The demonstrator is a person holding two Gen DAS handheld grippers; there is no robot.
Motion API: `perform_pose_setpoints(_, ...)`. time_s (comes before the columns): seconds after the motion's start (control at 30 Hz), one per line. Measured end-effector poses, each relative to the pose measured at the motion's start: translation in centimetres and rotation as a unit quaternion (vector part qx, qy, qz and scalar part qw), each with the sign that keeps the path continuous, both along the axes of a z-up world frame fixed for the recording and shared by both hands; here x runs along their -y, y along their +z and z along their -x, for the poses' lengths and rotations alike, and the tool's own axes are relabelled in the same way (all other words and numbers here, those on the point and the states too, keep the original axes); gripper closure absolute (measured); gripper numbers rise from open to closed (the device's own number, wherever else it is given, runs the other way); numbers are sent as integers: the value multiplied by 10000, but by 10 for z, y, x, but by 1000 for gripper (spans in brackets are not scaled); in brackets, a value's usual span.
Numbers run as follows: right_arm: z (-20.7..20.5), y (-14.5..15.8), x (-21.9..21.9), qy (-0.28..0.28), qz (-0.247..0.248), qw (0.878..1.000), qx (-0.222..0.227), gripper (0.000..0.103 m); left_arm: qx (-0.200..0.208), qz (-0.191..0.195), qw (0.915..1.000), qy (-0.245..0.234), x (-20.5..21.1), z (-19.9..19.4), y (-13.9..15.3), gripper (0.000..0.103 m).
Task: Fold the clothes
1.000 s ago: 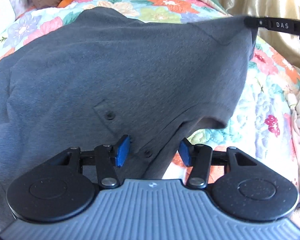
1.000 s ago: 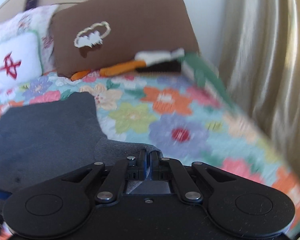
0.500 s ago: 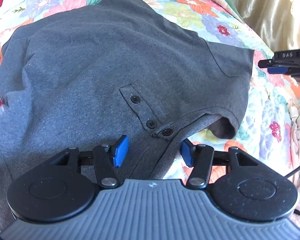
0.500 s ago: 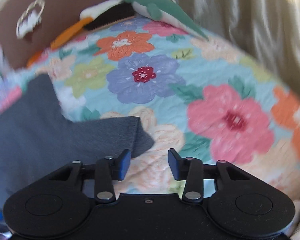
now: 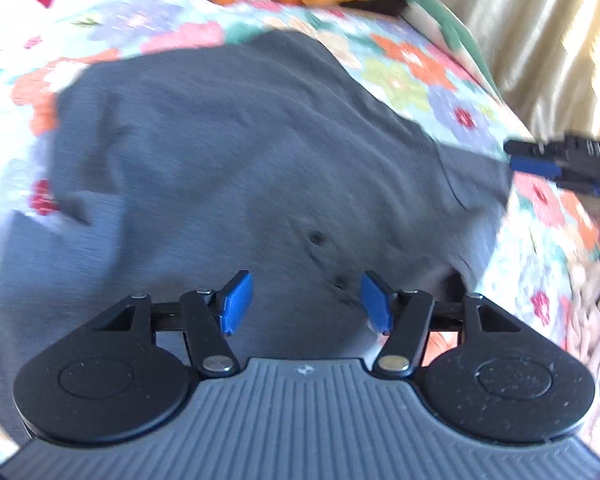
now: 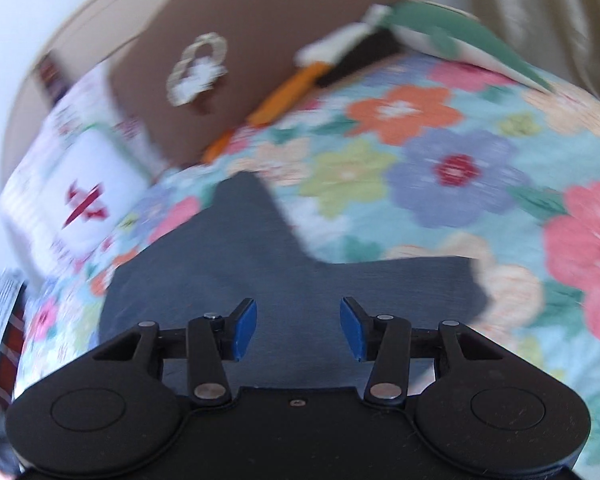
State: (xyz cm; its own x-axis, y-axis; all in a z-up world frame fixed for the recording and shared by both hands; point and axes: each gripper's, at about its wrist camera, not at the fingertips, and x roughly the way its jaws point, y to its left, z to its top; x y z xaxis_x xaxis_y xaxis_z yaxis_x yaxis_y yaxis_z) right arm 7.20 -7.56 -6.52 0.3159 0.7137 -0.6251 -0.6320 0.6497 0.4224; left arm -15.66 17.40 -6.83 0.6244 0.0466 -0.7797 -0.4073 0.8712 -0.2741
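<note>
While the grey polo shirt (image 5: 260,168) is lying spread on the floral bedspread (image 6: 440,168), the left gripper (image 5: 306,300) is hovering above its buttoned placket, jaws opening, gripping nothing; the right gripper (image 6: 298,328) is opening above a sleeve, likewise empty.

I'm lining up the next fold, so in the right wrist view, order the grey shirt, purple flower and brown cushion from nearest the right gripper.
1. Grey shirt, right beneath the right gripper.
2. Purple flower, up right.
3. Brown cushion, at the back.

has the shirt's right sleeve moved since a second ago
Yes. The grey shirt sleeve, then pinched in the right gripper, now lies flat on the floral quilt; jaws opening, empty.
</note>
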Motion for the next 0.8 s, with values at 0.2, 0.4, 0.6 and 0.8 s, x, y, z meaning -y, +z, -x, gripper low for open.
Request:
perform_pose_setpoints(0.2, 46, -4, -50, 1170, 350, 9919, 360, 50, 110, 3, 9978, 656, -50, 32, 9, 38)
perform_pose_setpoints(0.4, 85, -45, -92, 2185, 1871, 9553, 682, 45, -179, -138, 9948, 989, -91, 44, 3, 38)
perform_pose_setpoints(0.6, 92, -51, -89, 2470, 2401, 9375, 484, 44, -324, -80, 9951, 929, -109, 46, -6, 38)
perform_pose_setpoints(0.8, 103, 19, -82, 2697, 1927, 9434, 152, 44, -334, -340, 9960, 758, -123, 36, 5, 35)
